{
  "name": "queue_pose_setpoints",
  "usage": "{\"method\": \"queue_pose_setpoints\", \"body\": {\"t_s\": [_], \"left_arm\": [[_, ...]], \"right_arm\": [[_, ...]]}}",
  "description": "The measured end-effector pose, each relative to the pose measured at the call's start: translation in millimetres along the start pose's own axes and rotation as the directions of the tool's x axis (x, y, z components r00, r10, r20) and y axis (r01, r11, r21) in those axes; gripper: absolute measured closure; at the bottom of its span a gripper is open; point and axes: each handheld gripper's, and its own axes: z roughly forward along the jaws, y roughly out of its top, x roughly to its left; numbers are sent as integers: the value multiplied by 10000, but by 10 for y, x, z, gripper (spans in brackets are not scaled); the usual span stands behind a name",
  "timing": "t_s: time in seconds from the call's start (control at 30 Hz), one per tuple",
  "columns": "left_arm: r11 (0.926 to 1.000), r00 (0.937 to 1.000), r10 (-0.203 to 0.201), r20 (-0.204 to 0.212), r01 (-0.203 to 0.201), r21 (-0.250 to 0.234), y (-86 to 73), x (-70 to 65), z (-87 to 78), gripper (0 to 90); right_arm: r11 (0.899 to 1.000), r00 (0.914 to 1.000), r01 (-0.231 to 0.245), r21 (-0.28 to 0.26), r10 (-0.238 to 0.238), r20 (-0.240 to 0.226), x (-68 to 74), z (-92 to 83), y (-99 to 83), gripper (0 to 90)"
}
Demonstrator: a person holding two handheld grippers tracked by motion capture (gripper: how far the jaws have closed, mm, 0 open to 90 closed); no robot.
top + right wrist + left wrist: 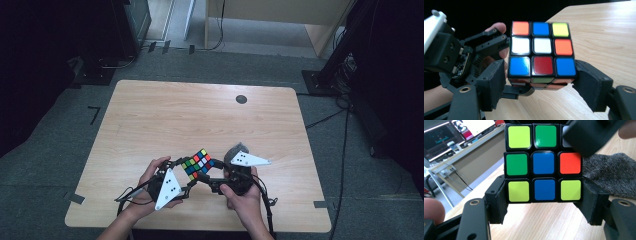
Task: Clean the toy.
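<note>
The Rubik's cube (198, 164) is clamped by the left gripper (543, 202) from seven o'clock; the right gripper (540, 82), at five o'clock, straddles its bottom layer, pads seemingly loosened.

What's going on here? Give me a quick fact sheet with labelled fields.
Held thing: puzzle cube, lifted off the table
Left gripper: jaws clamped on the cube's bottom row
Right gripper: jaws on either side of the cube's lowest row; contact unclear
Surface: wooden table
Also there: grey cloth beside the cube
</note>
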Motion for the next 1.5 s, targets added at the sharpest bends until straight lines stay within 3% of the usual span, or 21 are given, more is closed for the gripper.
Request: {"method": "queue_pose_setpoints", "body": {"t_s": [0.23, 0.37, 0.47, 0.6, 0.67, 0.73, 0.87, 0.93, 1.0, 1.1, 1.23, 1.33, 1.4, 1.43, 1.5], "left_arm": [[9993, 9995, -309, -78, 311, 211, -24, 60, -2, 342], [9961, 9963, -844, -148, 847, 252, -52, 144, -10, 342], [9914, 9919, -1259, -175, 1264, 330, -79, 214, -19, 342], [9861, 9866, -1609, -254, 1618, 381, -100, 280, -32, 343], [9841, 9846, -1719, -305, 1731, 394, -106, 301, -38, 343], [9830, 9835, -1784, -291, 1795, 385, -109, 311, -42, 343], [9801, 9807, -1940, -259, 1949, 369, -110, 321, -40, 343], [9796, 9801, -1969, -246, 1977, 367, -109, 323, -43, 343], [9771, 9776, -2095, -192, 2101, 336, -108, 332, -49, 343], [9728, 9732, -2293, -177, 2297, 292, -108, 353, -59, 343], [9682, 9685, -2485, -149, 2488, 241, -113, 376, -66, 343], [9651, 9652, -2606, -195, 2610, 202, -115, 387, -70, 343], [9643, 9643, -2640, -177, 2643, 170, -113, 392, -76, 343], [9639, 9640, -2654, -162, 2656, 164, -112, 394, -79, 343], [9626, 9627, -2704, -132, 2706, 134, -110, 396, -81, 343]], "right_arm": [[9992, 9993, -29, -394, 43, 363, -41, -116, 58, 260], [9992, 9951, 321, -226, -299, 939, -83, -162, 83, 239], [9972, 9872, 713, 223, -738, 1417, -137, -182, 88, 233], [9843, 9602, 1349, 1139, -1582, 2301, -218, -164, 48, 249], [9785, 9514, 1441, 1476, -1780, 2513, -274, -148, 12, 252], [9676, 9358, 1623, 1935, -2131, 2809, -324, -121, -32, 249], [9335, 8895, 1996, 2979, -3001, 3446, -420, -45, -138, 230], [9240, 8775, 1885, 3326, -3106, 3654, -462, -28, -175, 219], [9137, 8723, 1662, 3709, -3116, 3768, -516, -30, -191, 213], [8933, 8809, 1173, 4338, -2953, 3698, -616, -38, -225, 189], [8585, 8677, 1137, 5001, -3310, 3709, -717, -29, -309, 228], [8536, 8719, 1190, 5071, -3342, 3578, -754, -27, -344, 279], [8487, 8671, 1276, 5133, -3467, 3578, -777, -25, -371, 313], [8506, 8627, 1248, 5108, -3473, 3675, -786, -25, -386, 340], [8583, 8625, 1139, 5003, -3353, 3790, -799, -38, -387, 399]]}}
